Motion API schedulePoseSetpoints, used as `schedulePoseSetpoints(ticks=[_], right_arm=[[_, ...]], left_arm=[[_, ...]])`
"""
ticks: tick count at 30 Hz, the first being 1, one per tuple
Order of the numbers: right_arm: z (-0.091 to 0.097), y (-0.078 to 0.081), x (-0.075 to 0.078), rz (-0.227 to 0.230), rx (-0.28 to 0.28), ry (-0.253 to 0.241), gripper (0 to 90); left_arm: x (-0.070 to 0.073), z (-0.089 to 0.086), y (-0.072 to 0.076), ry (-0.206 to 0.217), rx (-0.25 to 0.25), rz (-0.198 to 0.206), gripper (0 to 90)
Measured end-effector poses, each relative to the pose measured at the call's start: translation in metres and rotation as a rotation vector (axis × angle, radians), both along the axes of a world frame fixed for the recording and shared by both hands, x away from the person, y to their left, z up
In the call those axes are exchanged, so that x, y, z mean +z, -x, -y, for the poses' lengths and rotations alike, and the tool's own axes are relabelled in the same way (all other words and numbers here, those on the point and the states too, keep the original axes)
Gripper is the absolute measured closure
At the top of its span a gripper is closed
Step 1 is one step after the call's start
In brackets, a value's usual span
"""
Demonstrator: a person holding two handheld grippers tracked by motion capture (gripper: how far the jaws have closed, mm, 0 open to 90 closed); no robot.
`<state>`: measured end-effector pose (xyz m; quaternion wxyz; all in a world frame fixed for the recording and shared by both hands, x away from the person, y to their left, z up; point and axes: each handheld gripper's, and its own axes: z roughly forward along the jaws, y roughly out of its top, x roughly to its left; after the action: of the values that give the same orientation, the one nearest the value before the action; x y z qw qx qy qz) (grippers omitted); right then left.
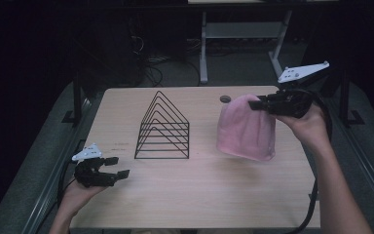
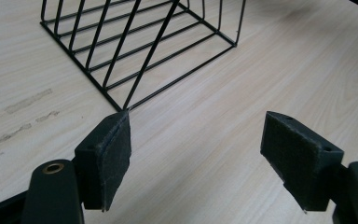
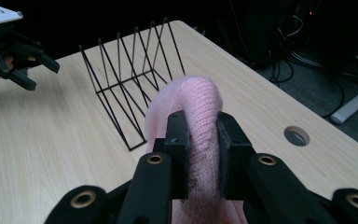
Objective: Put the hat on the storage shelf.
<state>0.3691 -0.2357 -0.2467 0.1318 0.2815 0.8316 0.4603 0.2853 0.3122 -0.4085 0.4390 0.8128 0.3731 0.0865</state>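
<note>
A pink knitted hat [image 1: 246,129] hangs above the right half of the wooden table [image 1: 195,195], lifted by its top. My right gripper [image 1: 262,104] is shut on that top fold; in the right gripper view the pink knit [image 3: 200,116] is pinched between both black jaws of the right gripper [image 3: 201,140]. A black wire rack [image 1: 163,129] of triangular dividers stands at the table's middle. My left gripper [image 1: 117,167] hovers near the front left corner, open, with nothing between its pads [image 2: 114,158]. The rack's corner [image 2: 126,105] lies just beyond its left jaw.
A round cable hole [image 1: 225,99] sits at the table's far edge, behind the hat. Metal desk legs [image 1: 203,48] and cables stand on the floor beyond the table. Bare wood stretches across the front of the table between my hands.
</note>
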Motion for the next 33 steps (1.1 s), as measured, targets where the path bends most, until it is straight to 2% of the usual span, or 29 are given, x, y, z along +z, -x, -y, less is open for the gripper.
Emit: schedulePoseSetpoints(ticks=[10,18,24,33], right_arm=[[-0.02,0.001,0.018,0.026,0.044,0.007,76.5],[-0.032,0.003,0.031,0.047,0.068,0.006,76.5],[-0.041,0.002,0.038,0.055,0.095,0.002,76.4],[-0.054,0.001,0.046,0.066,0.13,-0.013,76.5]], left_arm=[[0.018,0.002,0.0,0.004,-0.04,0.023,24.6],[0.03,0.009,-0.003,-0.01,-0.073,0.034,24.6],[0.042,0.016,-0.005,-0.009,-0.095,0.045,24.7],[0.051,0.021,-0.007,-0.013,-0.117,0.053,24.7]])
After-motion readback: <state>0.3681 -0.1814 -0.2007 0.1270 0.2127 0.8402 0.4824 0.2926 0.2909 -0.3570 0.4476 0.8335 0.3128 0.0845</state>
